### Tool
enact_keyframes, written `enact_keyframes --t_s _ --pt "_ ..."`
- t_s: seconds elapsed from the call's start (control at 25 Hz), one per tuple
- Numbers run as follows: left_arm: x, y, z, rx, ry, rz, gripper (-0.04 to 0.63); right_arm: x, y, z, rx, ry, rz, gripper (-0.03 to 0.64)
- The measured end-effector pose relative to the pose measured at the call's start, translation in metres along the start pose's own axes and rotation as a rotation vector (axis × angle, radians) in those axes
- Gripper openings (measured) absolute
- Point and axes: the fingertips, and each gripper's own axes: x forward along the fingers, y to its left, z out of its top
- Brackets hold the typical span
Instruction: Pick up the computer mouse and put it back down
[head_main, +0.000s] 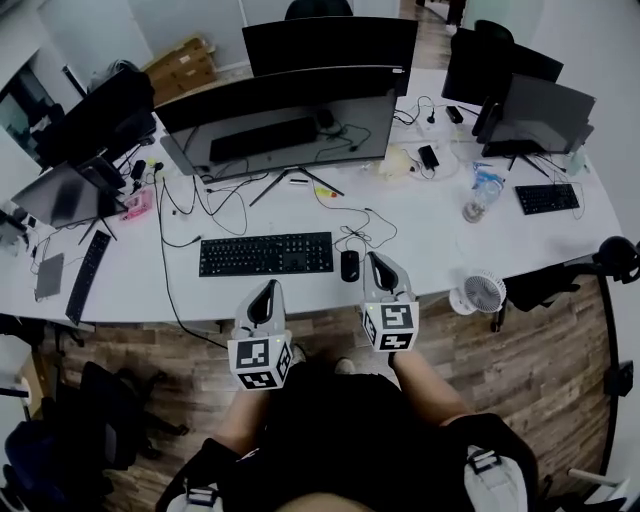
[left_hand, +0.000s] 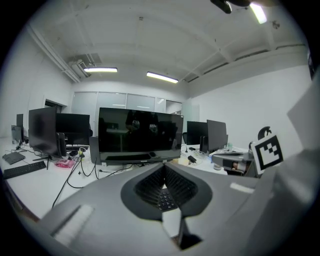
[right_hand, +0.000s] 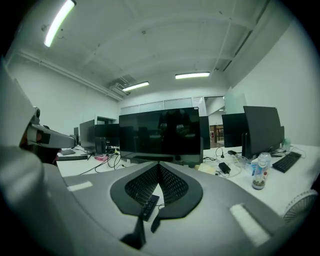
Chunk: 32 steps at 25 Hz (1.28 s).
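The black computer mouse (head_main: 349, 265) lies on the white desk (head_main: 420, 240), just right of the black keyboard (head_main: 265, 253). My right gripper (head_main: 376, 257) hovers at the desk's front edge, its tip right beside the mouse, jaws shut with nothing in them. My left gripper (head_main: 270, 285) is over the front edge below the keyboard, also shut and empty. In the right gripper view the closed jaws (right_hand: 159, 163) point at the big monitor, and a strip of keyboard (right_hand: 148, 205) shows under them. The left gripper view shows its closed jaws (left_hand: 163, 165) over the keyboard (left_hand: 165, 199).
A wide curved monitor (head_main: 285, 125) stands behind the keyboard, with cables trailing across the desk. A water bottle (head_main: 482, 195), a small white fan (head_main: 482, 292) and a second keyboard (head_main: 546, 198) are on the right. More monitors and a keyboard (head_main: 88, 275) are on the left.
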Motion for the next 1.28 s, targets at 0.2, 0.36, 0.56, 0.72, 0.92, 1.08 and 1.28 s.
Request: enact_keyframes --t_s 0.2,0.36,0.56,0.72,0.92,1.08,1.28 --pt "0.023 0.013 -0.004 0.021 0.022 0.001 0.055 0.028 -0.004 -0.010 0.017 0.007 -0.034 -0.002" --pt "0.038 0.022 -0.005 0.022 0.036 -0.009 0.055 0.050 -0.009 -0.024 0.026 0.055 -0.083 0.000" --pt "0.048 0.043 -0.003 0.008 0.041 0.004 0.055 0.078 -0.003 -0.047 0.052 0.150 -0.088 0.064" --pt "0.053 0.057 -0.002 -0.012 0.052 0.019 0.055 0.095 0.001 -0.071 0.071 0.252 -0.090 0.094" --pt "0.056 0.072 -0.006 -0.021 0.060 0.034 0.055 0.112 0.001 -0.102 0.072 0.366 -0.111 0.154" --pt "0.057 0.079 -0.008 -0.022 0.068 0.042 0.055 0.117 -0.003 -0.131 0.065 0.475 -0.139 0.156" --pt "0.057 0.091 -0.012 -0.021 0.078 0.049 0.055 0.121 -0.005 -0.160 0.109 0.552 -0.168 0.164"
